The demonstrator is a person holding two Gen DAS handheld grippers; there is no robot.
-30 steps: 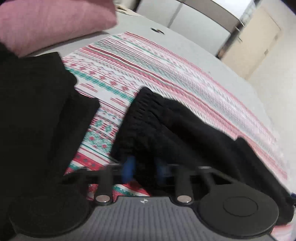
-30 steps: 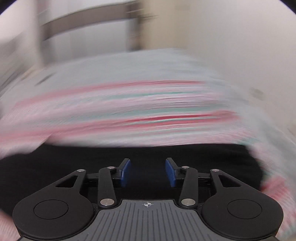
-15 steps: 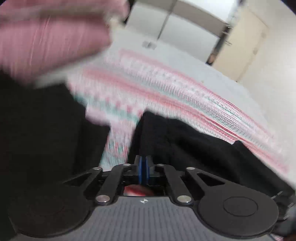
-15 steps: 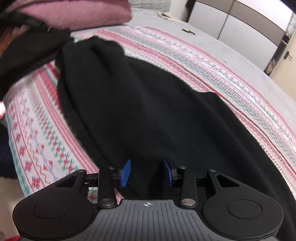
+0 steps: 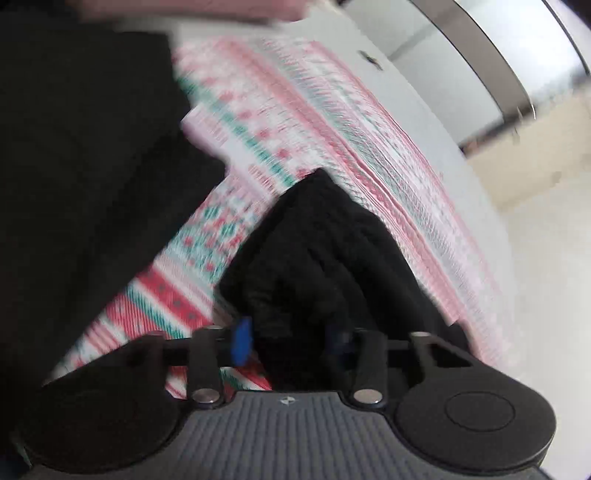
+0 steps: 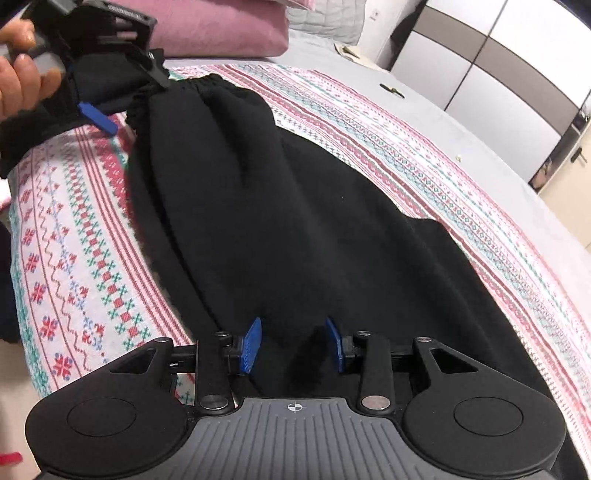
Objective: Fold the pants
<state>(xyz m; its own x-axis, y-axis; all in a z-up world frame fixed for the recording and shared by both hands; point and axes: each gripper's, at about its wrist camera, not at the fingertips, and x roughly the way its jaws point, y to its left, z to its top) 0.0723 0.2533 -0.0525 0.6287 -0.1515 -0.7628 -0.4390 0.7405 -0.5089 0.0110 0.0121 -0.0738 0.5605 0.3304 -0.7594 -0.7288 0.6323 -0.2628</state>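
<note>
**Both grippers working the edge of the black pants**

Since the pants (image 6: 295, 206) lie lengthwise on the patterned blanket (image 6: 74, 229), each end gets its own gripper. Left gripper (image 5: 290, 341) is at the bunched waistband (image 5: 314, 258), jaws opening with fabric between them, so it looks like it's letting go or re-gripping. Right gripper (image 6: 293, 345) sits further down the leg, jaws narrowing around a fold of cloth, probably to lift it. Pink pillow (image 6: 218, 29) sits well behind.

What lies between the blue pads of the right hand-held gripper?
In the right wrist view, black fabric of the pants bunches between the closing pads of the right hand-held gripper; the pads are not yet pressing it.
</note>
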